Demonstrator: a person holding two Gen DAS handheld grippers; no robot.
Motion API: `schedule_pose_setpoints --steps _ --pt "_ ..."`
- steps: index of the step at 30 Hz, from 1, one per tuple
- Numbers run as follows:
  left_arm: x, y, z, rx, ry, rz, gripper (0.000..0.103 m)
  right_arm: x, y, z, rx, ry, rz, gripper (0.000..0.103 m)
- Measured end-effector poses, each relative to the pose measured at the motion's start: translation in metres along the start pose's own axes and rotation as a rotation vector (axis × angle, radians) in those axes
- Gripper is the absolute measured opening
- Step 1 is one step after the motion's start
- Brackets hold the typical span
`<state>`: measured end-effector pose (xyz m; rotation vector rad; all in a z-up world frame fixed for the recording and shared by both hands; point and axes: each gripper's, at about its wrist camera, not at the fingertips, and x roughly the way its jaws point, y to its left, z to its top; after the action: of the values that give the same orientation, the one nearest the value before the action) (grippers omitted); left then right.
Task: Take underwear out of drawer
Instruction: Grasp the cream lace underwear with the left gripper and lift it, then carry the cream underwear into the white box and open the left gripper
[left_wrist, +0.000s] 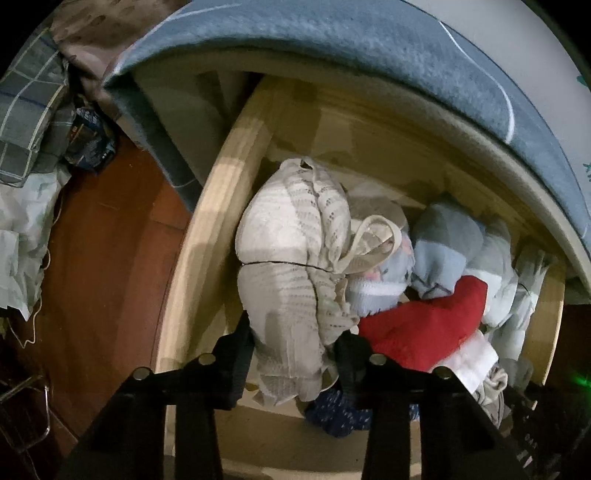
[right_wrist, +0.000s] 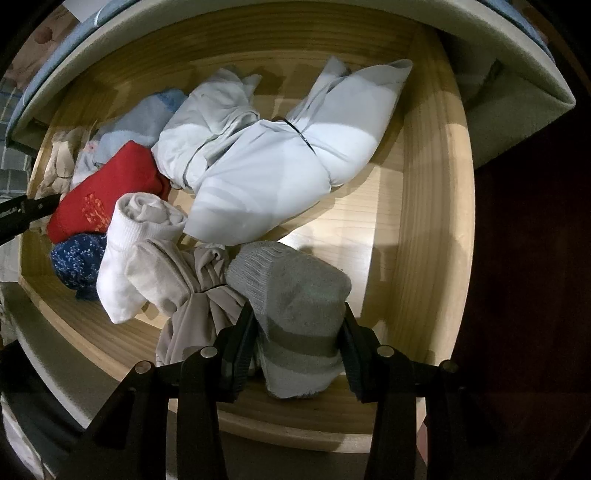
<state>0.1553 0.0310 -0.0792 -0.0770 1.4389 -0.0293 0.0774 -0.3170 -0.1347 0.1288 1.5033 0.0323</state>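
Squarely between left jaws: beige bundle (left_wrist: 291, 280)

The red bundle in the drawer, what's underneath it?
Under the red bundle a dark blue speckled piece pokes out at its lower edge. A white sock lies against it. Whatever sits directly beneath is covered.

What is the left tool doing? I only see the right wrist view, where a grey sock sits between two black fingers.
Observer: The left tool is pinching a beige lacy bundle at the left end of the drawer.
Operator: Is anything lying outside the drawer there?
Observer: Yes, a dark blue packet lies at the edge of the reddish-brown floor.
Operator: Anything else nearby?
Observer: A crumpled pale cloth lies across the floor from the drawer.
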Motion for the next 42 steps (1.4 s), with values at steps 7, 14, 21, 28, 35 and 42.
schedule_pose_setpoints --steps 7,14,21,28,35,42 --pt "-0.023 -0.003 -0.01 0.047 -0.026 -0.01 0.04 -0.001 -0.001 0.001 0.002 -0.002 -0.001 0.04" --pt "-0.056 -0.003 -0.018 0.101 -0.078 -0.02 0.04 -0.009 0.0 -0.002 0.003 -0.014 -0.012 0.04" --pt "-0.086 -0.007 -0.025 0.147 -0.125 -0.041 0.04 -0.016 0.004 -0.005 -0.004 -0.023 -0.029 0.039" --pt "-0.117 -0.016 -0.035 0.204 -0.18 -0.033 0.04 -0.02 0.008 -0.006 0.001 -0.02 -0.027 0.038" --pt "-0.14 -0.018 -0.042 0.261 -0.223 -0.039 0.039 -0.019 0.009 -0.003 -0.005 -0.018 -0.036 0.038" --pt "-0.175 -0.029 -0.052 0.295 -0.283 -0.079 0.039 -0.018 0.009 -0.004 -0.001 -0.018 -0.032 0.038"
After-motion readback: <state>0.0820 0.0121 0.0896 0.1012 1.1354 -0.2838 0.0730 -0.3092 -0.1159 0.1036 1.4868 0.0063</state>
